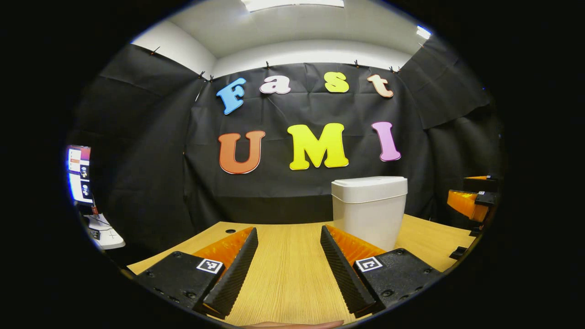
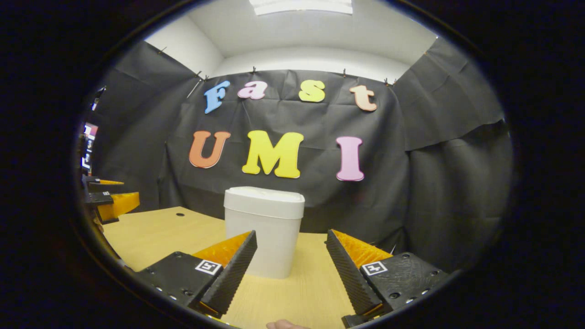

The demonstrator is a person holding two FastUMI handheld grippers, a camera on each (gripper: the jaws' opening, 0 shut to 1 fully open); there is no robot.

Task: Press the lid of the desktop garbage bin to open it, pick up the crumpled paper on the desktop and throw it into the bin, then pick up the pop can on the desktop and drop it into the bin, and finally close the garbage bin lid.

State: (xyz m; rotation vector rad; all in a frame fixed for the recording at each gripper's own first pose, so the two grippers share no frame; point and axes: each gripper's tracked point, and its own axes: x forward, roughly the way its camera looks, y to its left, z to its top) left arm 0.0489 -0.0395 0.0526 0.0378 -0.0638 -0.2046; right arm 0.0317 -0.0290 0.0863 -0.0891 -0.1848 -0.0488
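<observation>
A white desktop garbage bin (image 1: 369, 211) stands on the wooden table (image 1: 288, 269) with its lid down. In the left gripper view it sits right of centre, just beyond my left gripper (image 1: 289, 237), which is open with nothing between its fingers. In the right gripper view the bin (image 2: 264, 230) stands straight ahead, behind the left finger of my right gripper (image 2: 291, 240), also open and holding nothing. The right gripper (image 1: 470, 203) shows at the far right edge of the left gripper view; the left gripper (image 2: 112, 203) shows at the far left of the right gripper view.
The black cloth wall hangs close behind the table. A monitor (image 1: 78, 173) and a white side surface (image 1: 107, 233) stand off the table's left. A small round hole (image 1: 230, 231) marks the tabletop near its back edge.
</observation>
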